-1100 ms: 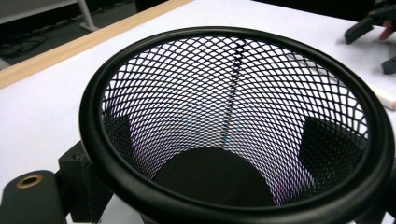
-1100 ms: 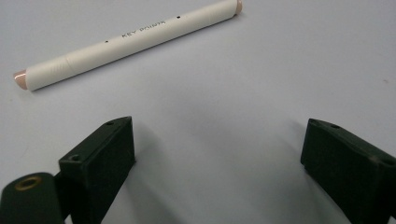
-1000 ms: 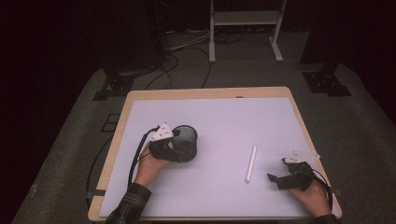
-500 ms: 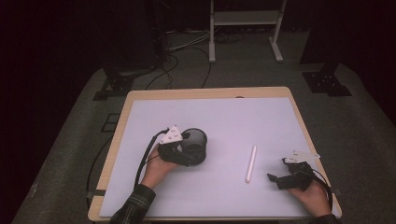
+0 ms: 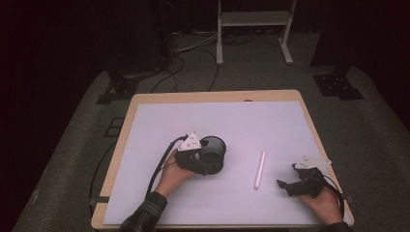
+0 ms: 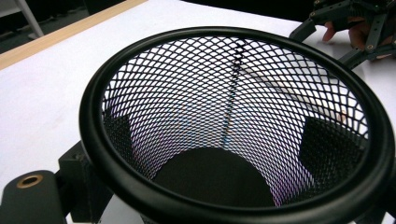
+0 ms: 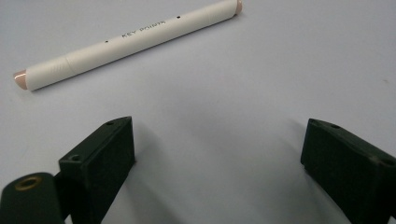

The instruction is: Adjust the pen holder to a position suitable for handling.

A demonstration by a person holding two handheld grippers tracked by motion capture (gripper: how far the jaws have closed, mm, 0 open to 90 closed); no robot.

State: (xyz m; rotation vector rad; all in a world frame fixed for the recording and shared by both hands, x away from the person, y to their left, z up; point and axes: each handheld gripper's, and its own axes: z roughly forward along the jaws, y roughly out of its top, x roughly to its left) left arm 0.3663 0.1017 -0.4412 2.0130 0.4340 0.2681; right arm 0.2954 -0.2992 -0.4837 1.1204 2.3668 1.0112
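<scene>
The left gripper [image 5: 205, 162] clamps the mesh cup [image 6: 233, 126] mid-table, tipped toward the pen [image 5: 260, 169] lying just right of it, while the right gripper [image 5: 296, 183], jaws wide and empty, likely must grasp the pen next.

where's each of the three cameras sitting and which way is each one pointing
High view: above the person's side, looking forward and down on the table; both forearms, left gripper, right gripper.
Left gripper view: on the left gripper, looking into the mesh cup its jaws clamp.
Right gripper view: on the right gripper, jaws wide apart, facing the white pen.
Shared: pen and cup also show in the high view.
</scene>
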